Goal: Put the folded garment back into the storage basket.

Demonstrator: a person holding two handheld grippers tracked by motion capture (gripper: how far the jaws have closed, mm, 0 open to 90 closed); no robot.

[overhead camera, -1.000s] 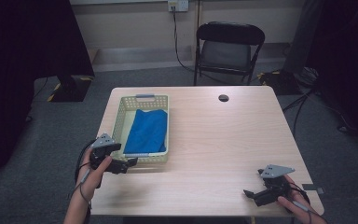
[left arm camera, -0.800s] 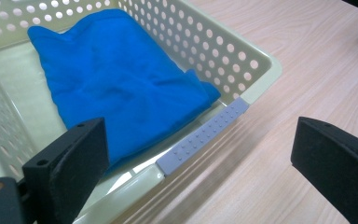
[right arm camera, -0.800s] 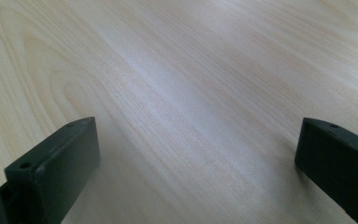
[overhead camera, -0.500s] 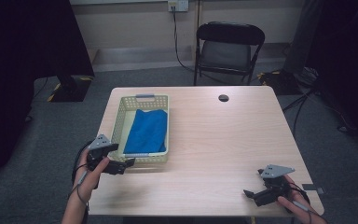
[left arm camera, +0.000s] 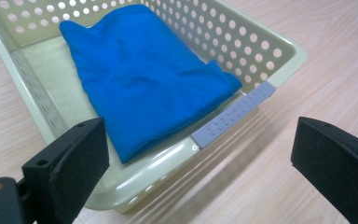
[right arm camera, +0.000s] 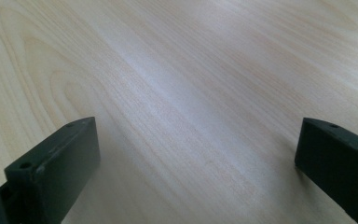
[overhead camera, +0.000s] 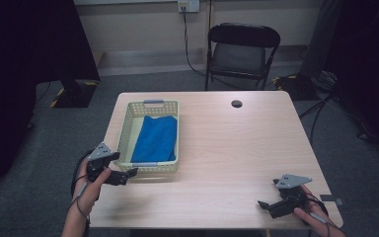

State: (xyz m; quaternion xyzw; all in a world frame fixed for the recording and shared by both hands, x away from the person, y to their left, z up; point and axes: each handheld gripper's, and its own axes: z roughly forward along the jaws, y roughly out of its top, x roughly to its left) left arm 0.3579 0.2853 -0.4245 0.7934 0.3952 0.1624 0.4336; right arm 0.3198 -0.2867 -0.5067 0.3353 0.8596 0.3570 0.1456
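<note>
Here your left gripper (overhead camera: 128, 174) sits at the basket's (overhead camera: 124, 129) near end, a little lower and closer to you than a second ago, when it hung level with the basket's near left corner. The change is small; judge it as a lining-up for the reach, not yet the reach itself. Its jaws stand spread wide with nothing between them.

In the left gripper view the cloth (left arm camera: 140, 74), blue and folded, lies inside the basket, ahead of the fingers (left arm camera: 67, 161) and just beyond the near wall. That wall, with its grey grip strip (left arm camera: 233, 115), stands between the fingers and the cloth. You probably have to lift over the rim before closing on the fold.

Your right gripper (overhead camera: 270, 205) rests low at the table's (overhead camera: 237, 148) near right corner, where it was a second ago, well apart from the basket. Its jaws are spread too; in the right gripper view bare wood lies between the fingers (right arm camera: 56, 168).

Other things: a small dark disc (overhead camera: 236, 103) lies on the table's far side, beyond both grippers and clear of the work. A folding chair (overhead camera: 243, 49) stands behind the table. Nothing lies on the open wood between the two grippers. The one obstacle is the basket's wall; a low approach would likely push the basket away from you.
</note>
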